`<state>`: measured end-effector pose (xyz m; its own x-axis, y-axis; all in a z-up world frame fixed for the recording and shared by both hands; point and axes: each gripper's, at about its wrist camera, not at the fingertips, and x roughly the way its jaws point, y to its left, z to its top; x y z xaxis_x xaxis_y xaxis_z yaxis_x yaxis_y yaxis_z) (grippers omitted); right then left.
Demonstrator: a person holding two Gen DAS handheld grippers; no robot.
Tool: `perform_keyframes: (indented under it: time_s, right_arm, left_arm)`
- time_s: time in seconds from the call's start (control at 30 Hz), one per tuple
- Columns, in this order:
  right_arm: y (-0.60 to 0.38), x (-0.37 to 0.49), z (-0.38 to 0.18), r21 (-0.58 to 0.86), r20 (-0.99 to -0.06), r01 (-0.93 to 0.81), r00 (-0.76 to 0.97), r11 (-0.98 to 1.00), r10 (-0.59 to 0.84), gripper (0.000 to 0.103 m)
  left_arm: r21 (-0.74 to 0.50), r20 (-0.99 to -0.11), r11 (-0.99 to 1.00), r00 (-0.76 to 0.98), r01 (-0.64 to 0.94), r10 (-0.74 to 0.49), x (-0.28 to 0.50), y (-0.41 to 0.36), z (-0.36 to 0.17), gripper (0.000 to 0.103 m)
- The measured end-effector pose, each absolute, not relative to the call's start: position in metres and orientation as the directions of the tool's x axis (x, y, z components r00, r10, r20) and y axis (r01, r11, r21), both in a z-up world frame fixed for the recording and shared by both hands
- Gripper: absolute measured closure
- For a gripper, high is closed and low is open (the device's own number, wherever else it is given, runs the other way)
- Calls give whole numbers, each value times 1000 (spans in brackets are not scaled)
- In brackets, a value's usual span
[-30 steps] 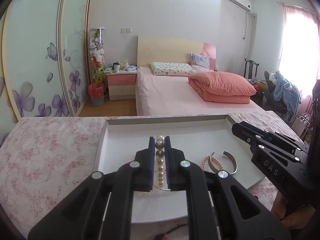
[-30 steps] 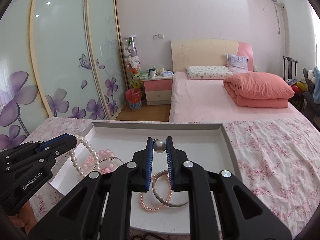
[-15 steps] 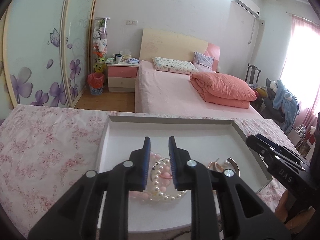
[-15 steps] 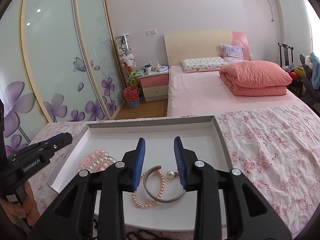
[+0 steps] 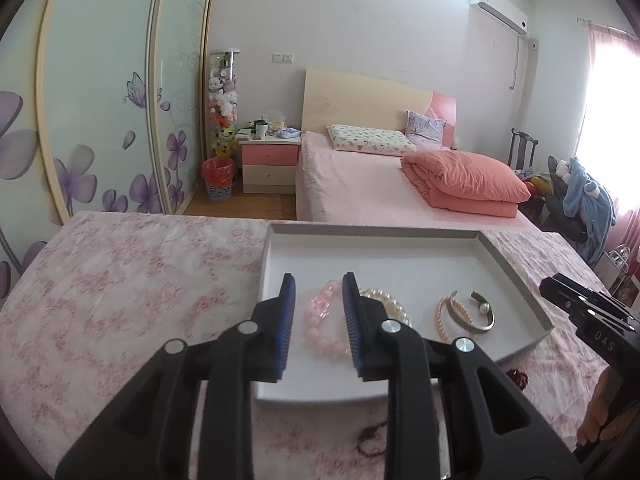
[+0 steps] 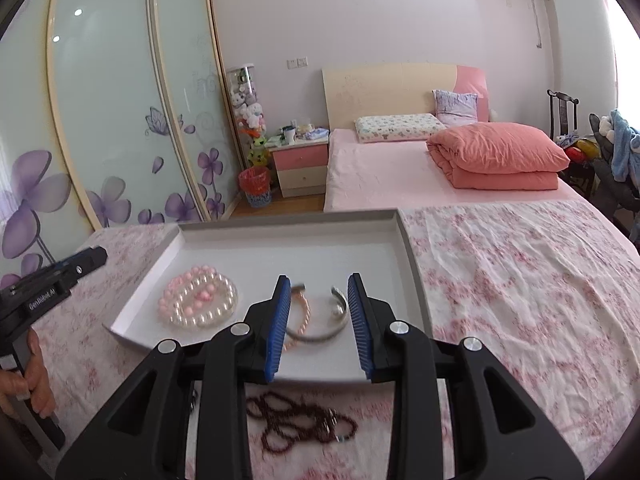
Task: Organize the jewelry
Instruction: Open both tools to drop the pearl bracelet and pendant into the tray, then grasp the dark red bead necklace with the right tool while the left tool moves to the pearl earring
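Hovering with jaws parted and empty, having just been opening, the left gripper [image 5: 318, 300] and right gripper [image 6: 318, 302] are idling over the shallow white jewelry tray [image 6: 408, 256].

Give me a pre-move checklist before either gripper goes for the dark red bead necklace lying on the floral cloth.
1. Left gripper empty, jaws just opened: ok.
2. Right gripper empty, jaws apart: ok.
3. White pearl strand and pink bead bracelet inside shallow grey tray: ok.
4. Silver open cuff bangle and small pink pearl bracelet in tray: ok.
5. Dark red bead necklace outside tray, on floral cloth: not ok.
6. Necklace untangled: cannot tell.
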<state>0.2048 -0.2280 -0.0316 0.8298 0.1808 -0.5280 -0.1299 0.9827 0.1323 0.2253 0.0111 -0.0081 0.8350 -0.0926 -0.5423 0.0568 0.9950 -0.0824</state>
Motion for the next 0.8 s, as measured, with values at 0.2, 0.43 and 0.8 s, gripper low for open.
perform_keyframes:
  time_s: [0.2, 0.43, 0.8]
  right_arm:
    - [-234, 187, -59, 120, -638, -146, 746, 982, 189, 72]
    - [-222, 183, -81, 120, -720, -213, 654, 970, 233, 36]
    - [-197, 197, -99, -22, -778, -267, 609, 963, 151, 32]
  left_arm:
    - [-60, -557, 998, 829, 22, -52, 199, 27, -16, 72]
    - [-68, -578, 998, 815, 2, -41, 187, 37, -21, 71]
    - [-66, -577, 998, 816, 8, -44, 179, 34, -18, 67]
